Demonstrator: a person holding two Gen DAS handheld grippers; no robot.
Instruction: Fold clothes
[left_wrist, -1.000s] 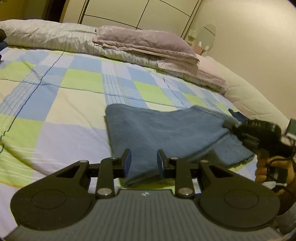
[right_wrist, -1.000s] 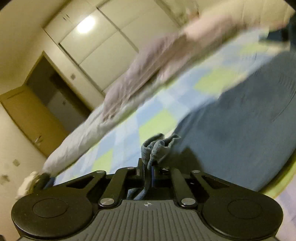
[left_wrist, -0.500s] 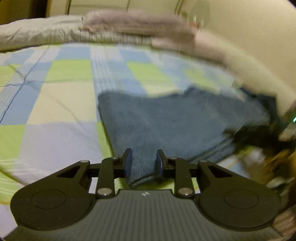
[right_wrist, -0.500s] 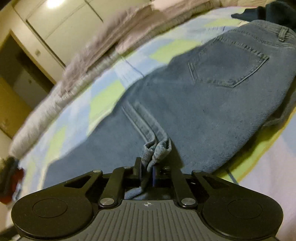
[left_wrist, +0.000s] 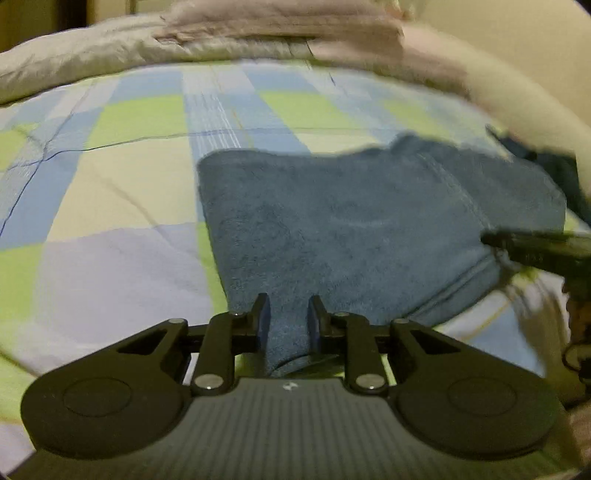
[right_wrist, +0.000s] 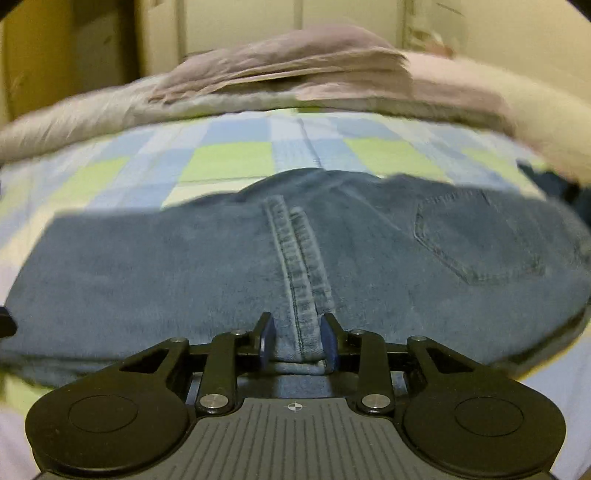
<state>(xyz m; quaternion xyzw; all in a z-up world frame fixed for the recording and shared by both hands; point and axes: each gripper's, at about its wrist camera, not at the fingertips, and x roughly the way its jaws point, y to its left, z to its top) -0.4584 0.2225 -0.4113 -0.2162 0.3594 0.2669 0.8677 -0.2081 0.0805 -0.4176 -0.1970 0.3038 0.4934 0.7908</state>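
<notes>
One pair of blue jeans (left_wrist: 354, 221) lies folded on the checked bed cover (left_wrist: 110, 192), filling the middle of both views. In the left wrist view the left tool (left_wrist: 287, 314) sits at the lower centre of the frame with the near corner of the jeans running in between its fingers; the jaws are closing, and the denim fills the gap, though whether the pads already press it cannot be told. In the right wrist view the right tool (right_wrist: 297, 332) straddles the stitched double seam (right_wrist: 299, 266) at the jeans' near edge; its jaws are opening, the pads standing just clear of the cloth on each side.

Two tools are in play, and one stack of pinkish folded bedding (right_wrist: 288, 70) lies along the top of the bed.

Only the right wrist view shows the seam and one back pocket (right_wrist: 476, 236), at the right of the frame. Only the left wrist view shows the other tool, a dark blurred shape at the right edge resting at the jeans' far side.
</notes>
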